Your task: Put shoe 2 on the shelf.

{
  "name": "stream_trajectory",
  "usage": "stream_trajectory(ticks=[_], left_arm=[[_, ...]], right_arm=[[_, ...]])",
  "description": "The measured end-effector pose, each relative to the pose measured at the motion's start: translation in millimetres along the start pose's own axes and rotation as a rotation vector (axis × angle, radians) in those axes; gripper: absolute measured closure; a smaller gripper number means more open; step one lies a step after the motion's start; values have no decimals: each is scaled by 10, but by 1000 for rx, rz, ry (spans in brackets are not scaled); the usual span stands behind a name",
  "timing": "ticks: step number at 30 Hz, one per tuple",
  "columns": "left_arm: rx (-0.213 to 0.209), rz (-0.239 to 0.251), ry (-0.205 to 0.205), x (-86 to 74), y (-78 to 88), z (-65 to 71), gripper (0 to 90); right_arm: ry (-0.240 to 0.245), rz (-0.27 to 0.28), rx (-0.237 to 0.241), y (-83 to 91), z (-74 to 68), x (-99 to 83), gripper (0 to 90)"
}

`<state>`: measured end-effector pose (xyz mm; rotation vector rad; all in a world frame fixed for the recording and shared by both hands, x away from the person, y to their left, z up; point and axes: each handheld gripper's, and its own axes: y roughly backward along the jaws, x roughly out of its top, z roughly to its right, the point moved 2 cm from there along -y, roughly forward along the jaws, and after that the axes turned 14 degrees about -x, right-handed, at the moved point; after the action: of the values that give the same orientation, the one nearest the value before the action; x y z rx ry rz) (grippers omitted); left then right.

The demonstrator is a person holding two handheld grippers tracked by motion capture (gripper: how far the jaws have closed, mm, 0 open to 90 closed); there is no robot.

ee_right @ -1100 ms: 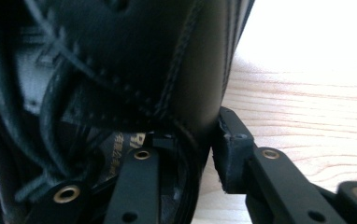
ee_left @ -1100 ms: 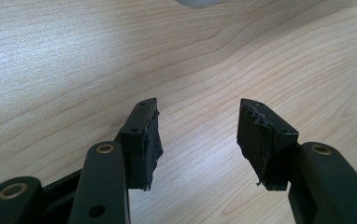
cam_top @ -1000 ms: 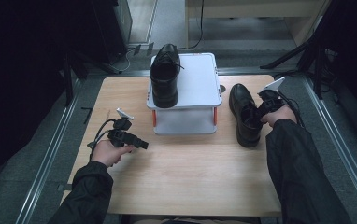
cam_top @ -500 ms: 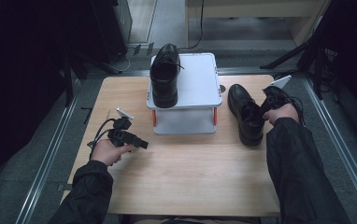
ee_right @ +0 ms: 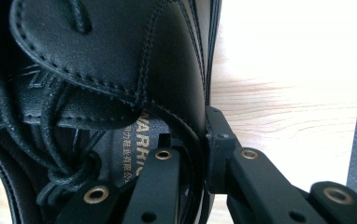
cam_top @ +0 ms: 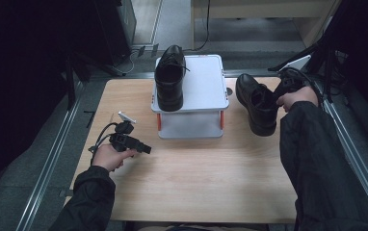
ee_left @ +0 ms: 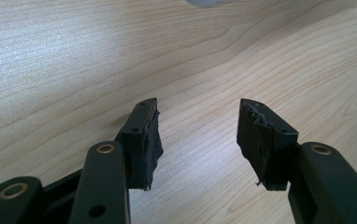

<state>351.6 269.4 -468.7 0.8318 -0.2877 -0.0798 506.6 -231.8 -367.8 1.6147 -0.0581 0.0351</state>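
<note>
Here the wooden tabletop (cam_top: 187, 178) carries a white box-like stand (cam_top: 206, 91) toward its far middle, and a black lace-up shoe (cam_top: 170, 82) sits on the left part of the stand's top, toe pointing toward the person. A second black shoe (cam_top: 256, 103) rests on the tabletop just right of the stand, apart from it, its opening facing up. The right tongs (cam_top: 285, 89) reach this second shoe from the right side; in the right gripper view the right tongs (ee_right: 200, 158) are closed on the shoe's side wall at the collar, one jaw inside over the printed insole and the other outside against the leather, so the second shoe (ee_right: 120, 70) is pinched between them. The right hand (cam_top: 297, 96) holds that tool near the tabletop's right edge, its cable looping behind. On the left side, the left hand (cam_top: 107, 156) rests on the wood and holds the left tongs (cam_top: 146, 148), which point toward the middle of the tabletop. In the left gripper view the left tongs (ee_left: 197, 135) stand wide apart with nothing between them, just above bare wood grain.
</note>
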Motion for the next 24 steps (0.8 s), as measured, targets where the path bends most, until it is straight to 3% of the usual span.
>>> stream_trajectory(ticks=[2,5,8,10,13,17,22,24], left_arm=[[-1,2,2,0,0,-3,485],[-6,5,7,3,2,3,486],[-11,3,2,4,4,5,485],[-12,3,3,6,3,6,485],[-12,7,6,8,1,8,485],[-12,3,3,8,2,5,485],[-11,-4,-4,8,-1,3,485],[-10,-3,-5,7,2,5,486]], right_arm=[[-1,7,5,72,-17,11,855],[6,52,-6,390,-95,71,856],[2,69,8,547,-139,105,857],[2,100,33,758,-237,155,857],[11,115,38,866,-339,186,857],[59,146,33,1027,-696,266,857],[99,134,24,1038,-1093,329,857],[103,128,21,1033,-1165,338,857]])
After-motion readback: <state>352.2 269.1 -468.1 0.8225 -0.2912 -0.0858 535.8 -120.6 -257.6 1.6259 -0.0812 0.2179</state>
